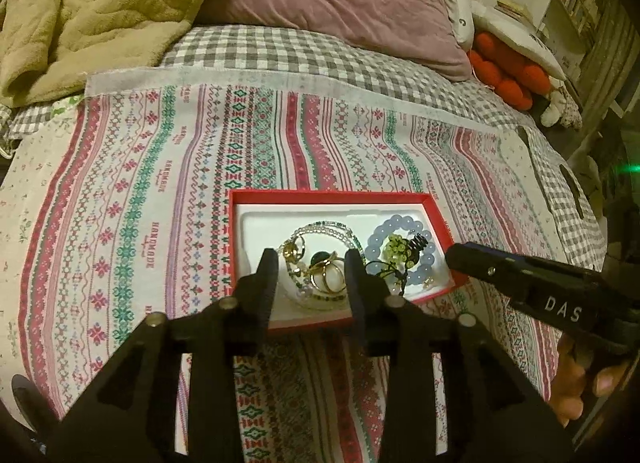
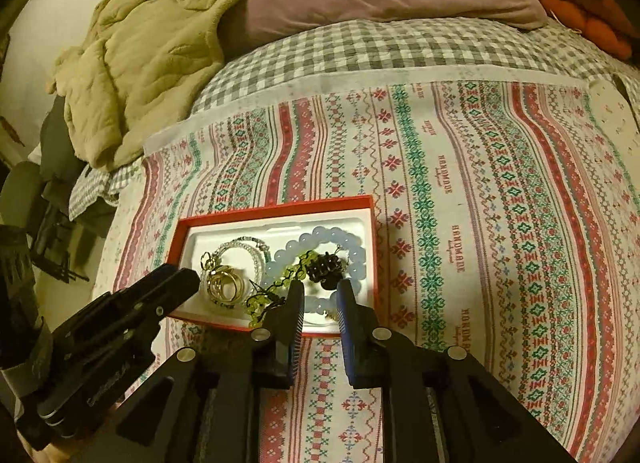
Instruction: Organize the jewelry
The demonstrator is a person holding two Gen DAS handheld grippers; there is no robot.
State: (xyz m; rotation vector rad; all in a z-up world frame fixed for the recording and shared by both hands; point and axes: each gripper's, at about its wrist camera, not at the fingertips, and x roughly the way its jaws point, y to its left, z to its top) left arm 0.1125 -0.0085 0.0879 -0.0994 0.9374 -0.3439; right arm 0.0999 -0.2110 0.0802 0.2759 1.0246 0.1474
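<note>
Left wrist view. Red box (image 1: 434, 207) sat on the patterned cloth (image 1: 160, 183) over the bed, its white tray holding all the jewelry in a heap: gold rings (image 1: 330, 277) at the near left, a thin beaded strand (image 1: 332, 229) looped around them, a blue bead bracelet (image 1: 404, 241) to the right, a green bead string (image 1: 394, 245) and a dark clip (image 1: 416, 242) lying across it. Left gripper (image 1: 312, 267) hung over the near edge of the box, jaws part-spread, framing the rings — nothing pinched, and I could not tell whether the tips touched the tray. Right gripper (image 1: 456, 255) came in from the right by the box corner, its jaws edge-on and unreadable here.

Judgement: the step looked like releasing or picking a piece from the heap. To do it well, take one loose item only; the strand tangles with the rings, so lift slowly and watch for snagging.

Right wrist view. Right gripper (image 2: 320, 303) hovered at the near rim of the box (image 2: 276, 205), jaws a narrow gap apart, with the bracelet (image 2: 336, 235) seen between them — empty, no contact evident. Left gripper (image 2: 188, 279) was pointing at the rings (image 2: 226, 283). Green string (image 2: 280, 283) trailed towards the near rim, just beside the right gripper's left finger — a snag risk.
</note>
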